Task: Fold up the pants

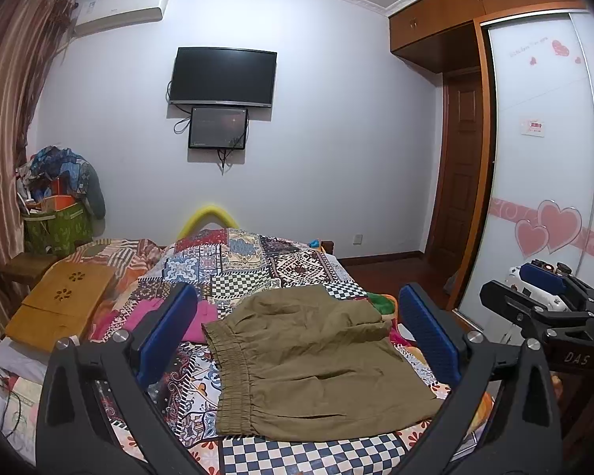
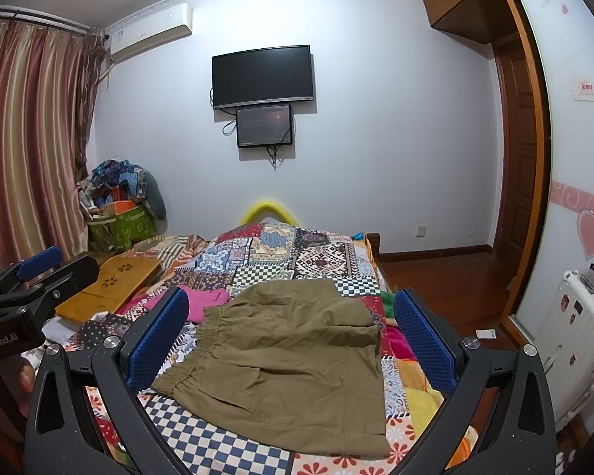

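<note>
**On the bed, one pair of folded pants**

On the bed [image 1: 257, 261] we count one pair of olive pants [image 1: 313, 360], folded flat, between two grippers, left gripper [image 1: 297, 332] and right gripper [image 2: 293, 336], both with jaws spread wide, holding nothing. Only the right view shows the white suitcase [image 2: 582, 340] clearly; the left view crops it.

Olive pants [image 1: 316, 360], folded, flat on patchwork bedspread [image 1: 233, 265]

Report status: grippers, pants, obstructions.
Left gripper open, right gripper open, both empty. Olive-khaki cotton pants folded on patchwork bedspread. Pink cloth beside waistband.
</note>
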A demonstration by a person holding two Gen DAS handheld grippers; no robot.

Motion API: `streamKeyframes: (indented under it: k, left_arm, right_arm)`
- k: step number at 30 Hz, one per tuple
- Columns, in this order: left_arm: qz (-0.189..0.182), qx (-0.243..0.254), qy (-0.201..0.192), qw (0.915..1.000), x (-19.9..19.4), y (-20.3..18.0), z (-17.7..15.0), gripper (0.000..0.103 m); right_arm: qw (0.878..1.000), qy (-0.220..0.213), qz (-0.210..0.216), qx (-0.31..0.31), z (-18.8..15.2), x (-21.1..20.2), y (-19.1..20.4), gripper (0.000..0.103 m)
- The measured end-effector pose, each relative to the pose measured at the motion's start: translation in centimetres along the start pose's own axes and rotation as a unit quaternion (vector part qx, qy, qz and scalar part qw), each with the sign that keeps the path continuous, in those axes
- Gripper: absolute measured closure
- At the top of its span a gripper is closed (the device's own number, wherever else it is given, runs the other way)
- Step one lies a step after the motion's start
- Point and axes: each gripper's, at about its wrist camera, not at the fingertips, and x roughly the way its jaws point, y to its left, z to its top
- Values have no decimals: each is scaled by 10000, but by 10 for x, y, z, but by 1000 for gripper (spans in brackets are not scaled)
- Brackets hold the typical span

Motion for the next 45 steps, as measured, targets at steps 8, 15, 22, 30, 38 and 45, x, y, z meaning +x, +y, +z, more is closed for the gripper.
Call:
streamKeyframes:
  k: [8, 15, 22, 30, 38, 45]
  left_arm:
    - [2, -6, 132, 9999, 11, 6, -6, 0]
    - [132, 125, 606, 9980, 51, 27, -26, 0]
    - [371, 33, 1550, 9872, 106, 63, -68, 0]
    - [388, -169, 2690, 9622, 150, 83, -136, 6]
    - [205, -295, 3497, 9362, 177, 82, -182, 18]
    - [-232, -788, 3626, 9283, 180, 91, -191, 43]
  right_arm:
    - [9999, 105, -113, -49, -4, 7, -3, 0]
    - [9959, 611, -597, -297, -26, 35, -25, 0]
    - [9821, 1588, -996, -168, -64, 69, -69, 0]
    - [9541, 2724, -1232, 151, -114, 87, -105, 1]
    - [9375, 3342, -762, 607, -150, 104, -105, 22]
    - [9269, 3628, -245, 932, -165, 109, -111, 64]
